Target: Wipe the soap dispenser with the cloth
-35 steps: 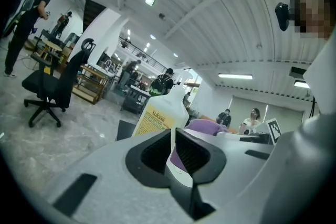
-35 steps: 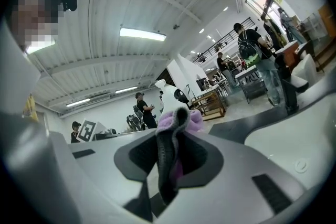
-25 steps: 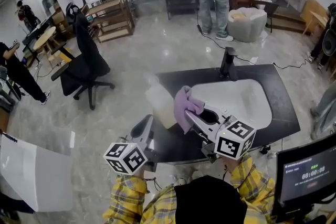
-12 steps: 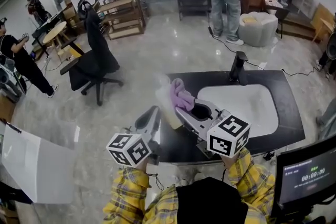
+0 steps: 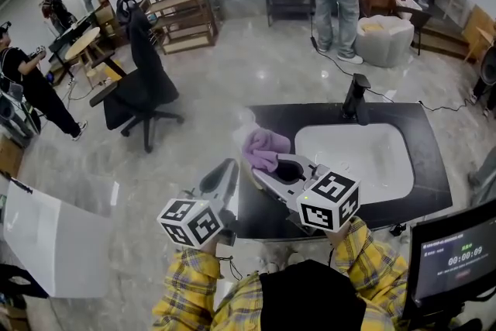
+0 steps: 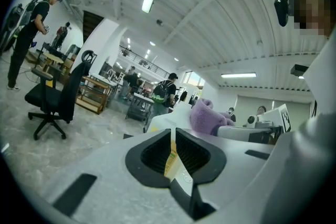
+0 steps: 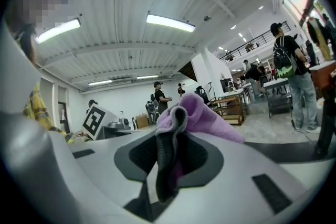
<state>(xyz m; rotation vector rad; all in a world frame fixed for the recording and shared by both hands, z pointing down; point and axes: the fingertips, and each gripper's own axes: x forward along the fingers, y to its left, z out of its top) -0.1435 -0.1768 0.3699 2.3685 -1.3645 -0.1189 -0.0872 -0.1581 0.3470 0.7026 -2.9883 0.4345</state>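
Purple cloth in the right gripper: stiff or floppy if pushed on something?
Probably floppy: the purple fleecy cloth bunches and folds over the right gripper. Likely light, since one pinched fold carries it. Unlikely to slip: its nap looks grippy.

a black table [image 5: 425,160] stands on a glossy grey floor [image 5: 201,89]. a white rectangular sink [image 5: 364,167] with rounded corners is sunk into most of its top. a black faucet [image 5: 357,98] rises at the far edge, behind the sink. a pale soap dispenser [image 5: 242,137] stands at the left end, its base hidden.
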